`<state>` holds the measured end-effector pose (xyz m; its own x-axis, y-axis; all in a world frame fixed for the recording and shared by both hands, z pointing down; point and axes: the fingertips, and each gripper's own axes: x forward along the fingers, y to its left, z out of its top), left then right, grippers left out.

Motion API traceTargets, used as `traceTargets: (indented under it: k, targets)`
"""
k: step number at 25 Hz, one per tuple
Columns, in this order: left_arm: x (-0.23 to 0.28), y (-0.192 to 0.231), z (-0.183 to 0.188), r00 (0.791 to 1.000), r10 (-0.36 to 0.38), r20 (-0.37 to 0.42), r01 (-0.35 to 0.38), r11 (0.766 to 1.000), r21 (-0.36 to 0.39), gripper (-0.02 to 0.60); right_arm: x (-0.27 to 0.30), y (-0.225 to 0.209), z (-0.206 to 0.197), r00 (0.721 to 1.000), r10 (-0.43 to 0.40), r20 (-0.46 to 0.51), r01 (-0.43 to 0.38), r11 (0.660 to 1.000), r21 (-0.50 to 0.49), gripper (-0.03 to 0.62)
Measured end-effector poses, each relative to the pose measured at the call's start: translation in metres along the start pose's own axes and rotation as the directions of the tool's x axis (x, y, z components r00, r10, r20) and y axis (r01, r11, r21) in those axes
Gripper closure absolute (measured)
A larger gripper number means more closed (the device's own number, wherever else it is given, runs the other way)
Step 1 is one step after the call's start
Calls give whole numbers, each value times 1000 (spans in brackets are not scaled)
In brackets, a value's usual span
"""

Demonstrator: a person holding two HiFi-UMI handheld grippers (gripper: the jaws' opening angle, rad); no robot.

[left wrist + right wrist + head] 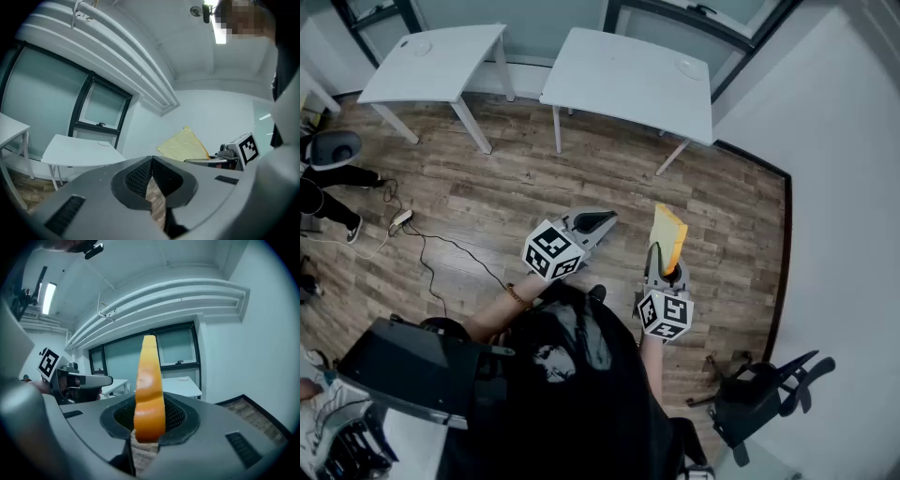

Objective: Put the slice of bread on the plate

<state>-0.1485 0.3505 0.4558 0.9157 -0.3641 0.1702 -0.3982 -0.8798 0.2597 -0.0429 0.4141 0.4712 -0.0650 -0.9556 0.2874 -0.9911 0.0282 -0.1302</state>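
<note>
The right gripper (149,430) was clamped on the lower edge of the slice of bread (150,385) (a thin hold), carrying it upright over the floor (487,187). The left gripper (151,180) was closed and empty. The plate (687,67), apparently the small disc on the far table (619,75), was well away, so the slice could slip free.

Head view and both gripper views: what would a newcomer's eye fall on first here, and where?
The yellow slice of bread stands out, held upright on edge in the right gripper, in the air above the wooden floor. Beside it, the left gripper is shut and empty. Two white tables stand beyond them.
</note>
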Motion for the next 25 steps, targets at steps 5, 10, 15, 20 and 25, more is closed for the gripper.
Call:
traceTargets:
  k: [5, 10, 15, 20, 25]
  targets:
    - [-1, 3, -1, 1000, 0, -3, 0, 1000, -5, 577, 3, 2, -1, 1000, -2, -4, 2, 1000, 12, 493]
    - [-8, 7, -4, 1000, -2, -5, 1, 1000, -10, 577, 8, 9, -5, 1000, 3, -5, -3, 1000, 21, 493]
    - [-19, 21, -6, 1000, -1, -6, 1, 1000, -16, 577, 18, 19, -7, 1000, -5, -6, 5, 999, 38, 493]
    - [-28, 38, -5, 1000, -18, -13, 18, 1000, -25, 577, 31, 40, -6, 1000, 7, -6, -7, 998, 58, 493]
    - [-33, 42, -13, 998, -65, -18, 64, 997, -29, 577, 36, 53, -14, 999, 34, -2, -33, 996, 81, 493]
